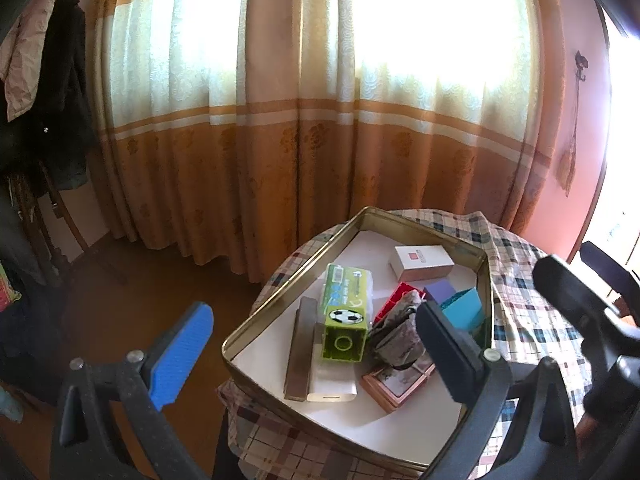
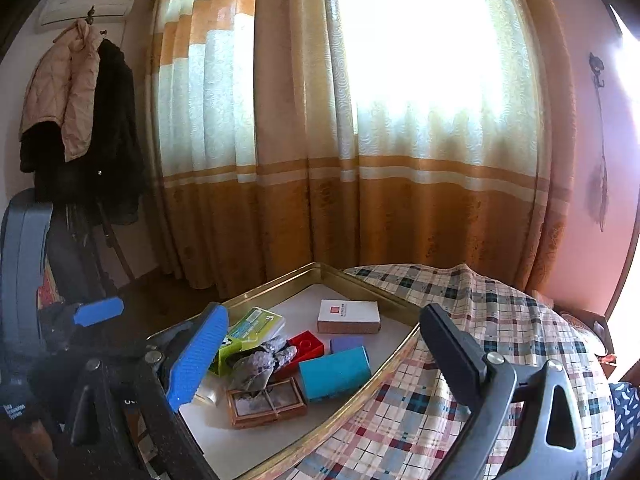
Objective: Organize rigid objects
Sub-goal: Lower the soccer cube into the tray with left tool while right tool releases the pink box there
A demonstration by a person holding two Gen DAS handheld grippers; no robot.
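Observation:
A gold-rimmed tray [image 1: 362, 213] [image 2: 319, 267] with a white floor sits on a plaid-covered table. In it lie a green brick [image 1: 344, 334] [image 2: 229, 350] with a football picture, a green-and-white packet [image 1: 349, 286] [image 2: 256, 322], a white box [image 1: 422, 262] [image 2: 348, 315], a red brick [image 1: 394, 298] [image 2: 306, 344], a purple block [image 1: 440, 290] [image 2: 346, 343], a teal box [image 1: 464, 309] [image 2: 334, 372], a grey crumpled lump [image 1: 400, 334] [image 2: 260, 364], a brown framed box [image 1: 394, 386] [image 2: 266, 402], a brown bar [image 1: 300, 356] and a cream slab [image 1: 332, 386]. My left gripper [image 1: 314, 308] hovers open above the tray's near side. My right gripper [image 2: 323, 309] hovers open over the tray's right part.
The plaid cloth [image 1: 524, 300] [image 2: 460, 320] hangs over the table to the right of the tray. Orange-and-cream curtains [image 1: 304, 120] hang behind. Coats [image 2: 80, 120] hang on a rack at the left, over a dark wooden floor [image 1: 132, 280]. A pink wall [image 2: 580, 200] is at the right.

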